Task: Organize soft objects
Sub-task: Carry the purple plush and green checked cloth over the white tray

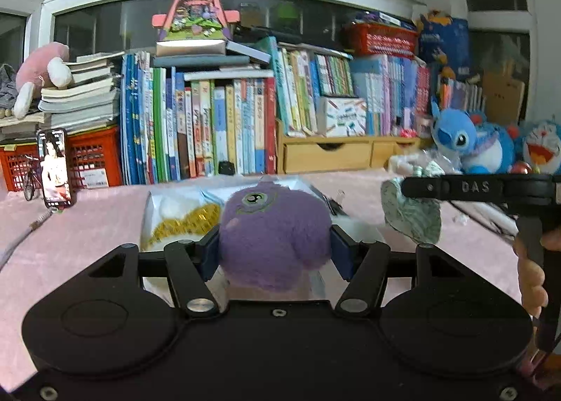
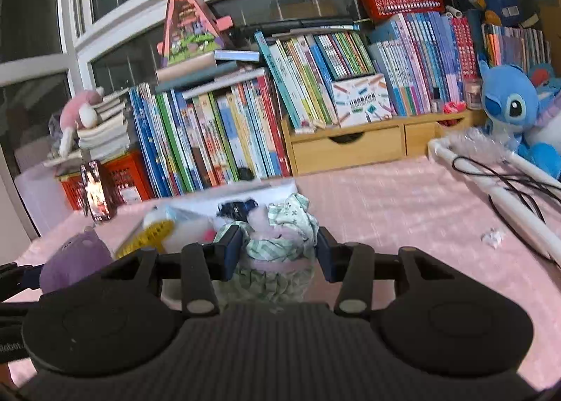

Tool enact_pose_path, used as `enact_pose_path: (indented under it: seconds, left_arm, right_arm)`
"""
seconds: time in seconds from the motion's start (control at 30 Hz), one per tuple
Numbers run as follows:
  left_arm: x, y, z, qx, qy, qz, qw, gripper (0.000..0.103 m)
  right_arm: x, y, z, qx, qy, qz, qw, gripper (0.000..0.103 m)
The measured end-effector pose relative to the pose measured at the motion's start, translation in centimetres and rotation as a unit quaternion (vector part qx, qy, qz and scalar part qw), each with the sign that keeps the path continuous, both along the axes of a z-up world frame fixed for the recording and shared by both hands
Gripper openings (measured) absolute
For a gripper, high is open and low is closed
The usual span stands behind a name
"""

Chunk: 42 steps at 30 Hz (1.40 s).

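Observation:
My left gripper point(image 1: 275, 253) is shut on a purple plush toy point(image 1: 275, 229) with one green eye, held over a clear box point(image 1: 175, 204) that holds a white-and-yellow soft toy point(image 1: 182, 222). The purple plush also shows at the left of the right wrist view point(image 2: 75, 257). My right gripper point(image 2: 278, 250) is shut on a soft toy in green-and-white patterned cloth point(image 2: 280, 243), held just in front of the same box point(image 2: 210, 204). That toy and the right gripper show at the right of the left wrist view point(image 1: 412, 218).
A pink cloth point(image 2: 385, 197) covers the table. Rows of books point(image 1: 217, 127), red crates point(image 1: 94, 162), a wooden drawer unit point(image 1: 326, 155) and a phone point(image 1: 56, 168) stand behind. Blue plush toys point(image 1: 463, 138) sit at the right, near white pipes and black cables point(image 2: 508, 190).

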<state>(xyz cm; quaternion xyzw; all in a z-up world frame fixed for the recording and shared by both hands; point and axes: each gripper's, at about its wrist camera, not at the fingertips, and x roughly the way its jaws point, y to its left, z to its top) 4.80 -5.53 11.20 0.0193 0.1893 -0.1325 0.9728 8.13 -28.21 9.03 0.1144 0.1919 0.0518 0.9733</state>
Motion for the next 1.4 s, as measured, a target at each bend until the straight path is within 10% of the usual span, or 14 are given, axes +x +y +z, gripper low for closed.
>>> enact_pose_path:
  seconds: [0.9,1.4]
  left_arm:
    - [13.5,7.1,3.4,-0.029,0.095,0.021,0.9948,0.060]
    - [21.4,6.1,-0.7,-0.027,0.287,-0.021,0.9574,0.060]
  right_arm:
    - [9.3,4.8,3.7,-0.022,0.040,0.062,0.997,0.050]
    - [15.6,7.4,0.6,0.025,0.192,0.123,0.973,0.051]
